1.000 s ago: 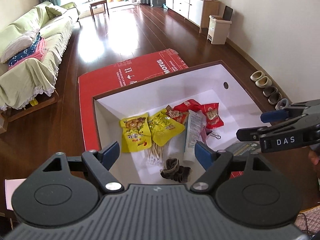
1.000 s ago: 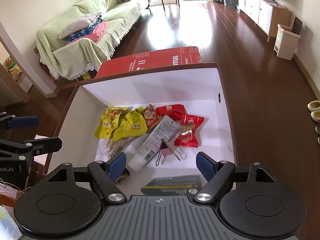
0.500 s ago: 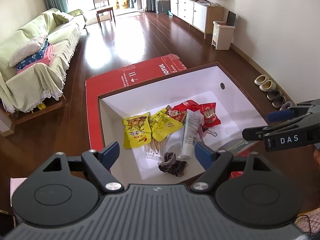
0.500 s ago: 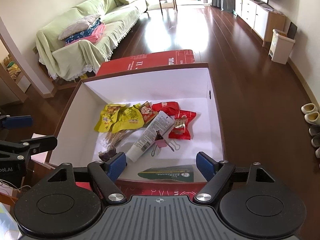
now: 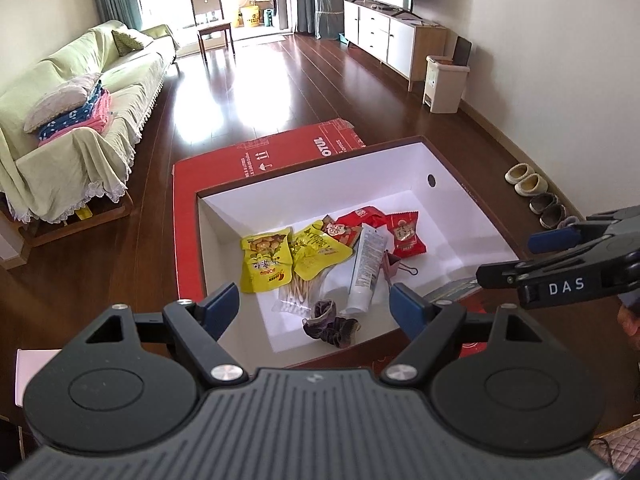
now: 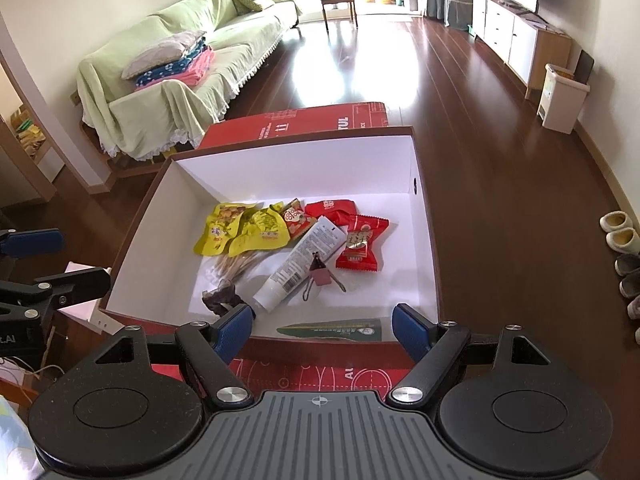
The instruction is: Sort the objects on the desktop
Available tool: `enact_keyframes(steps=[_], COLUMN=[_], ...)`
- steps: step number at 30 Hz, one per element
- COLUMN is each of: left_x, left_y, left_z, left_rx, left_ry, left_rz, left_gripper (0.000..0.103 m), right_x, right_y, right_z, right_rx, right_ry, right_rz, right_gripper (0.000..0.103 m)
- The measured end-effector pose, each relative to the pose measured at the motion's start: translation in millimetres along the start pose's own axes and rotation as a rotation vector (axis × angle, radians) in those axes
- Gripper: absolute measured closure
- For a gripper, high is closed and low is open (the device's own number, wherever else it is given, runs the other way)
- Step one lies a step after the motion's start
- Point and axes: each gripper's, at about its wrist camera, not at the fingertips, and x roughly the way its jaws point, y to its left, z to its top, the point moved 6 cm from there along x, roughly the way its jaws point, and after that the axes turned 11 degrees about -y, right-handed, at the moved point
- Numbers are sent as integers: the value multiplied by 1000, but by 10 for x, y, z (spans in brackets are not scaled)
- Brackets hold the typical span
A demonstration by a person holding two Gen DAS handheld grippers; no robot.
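left gripper [image 5: 314,304]: jaws wide apart, holding nothing, above the box's near-left edge
right gripper [image 6: 323,330]: jaws wide apart, nothing between them, above the near wall of the box
box [image 6: 280,178]: white inside, brown rim, open top, sits on red cardboard [image 5: 256,160] on the wood floor
yellow snack packs [image 6: 240,230]: two, side by side, left part of box floor
red snack packs [image 6: 352,232]: right of centre; one small orange-red pack between the yellows and reds
white tube [image 6: 300,264]: diagonal across the middle, cap toward the near wall
pink binder clip [image 6: 320,276]: touching tube's right side
cotton swabs [image 5: 298,290]: partly under the yellow packs
dark scrunchie [image 5: 330,324]: near-left corner, beside tube cap
green packet [image 6: 332,330]: flat against near wall
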Motion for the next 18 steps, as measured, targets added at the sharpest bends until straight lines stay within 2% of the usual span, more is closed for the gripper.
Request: enact_keyframes(steps=[10, 12, 18], left_x=[-150, -174, -190], left_y=[-60, -73, -88], left_z=[-5, -9, -46], left_rx=[-3, -1, 8], left_ry=[-22, -25, -11], left_rz=[9, 11, 47], left_gripper=[23, 23, 23], right_x=[-56, -62, -121], right_y=[50, 56, 67], right_z=[-6, -8, -12], right_rx=[-40, -46, -34], right_ry=[6, 5, -10], right_rz=[6, 5, 20], right_gripper=[22, 0, 0])
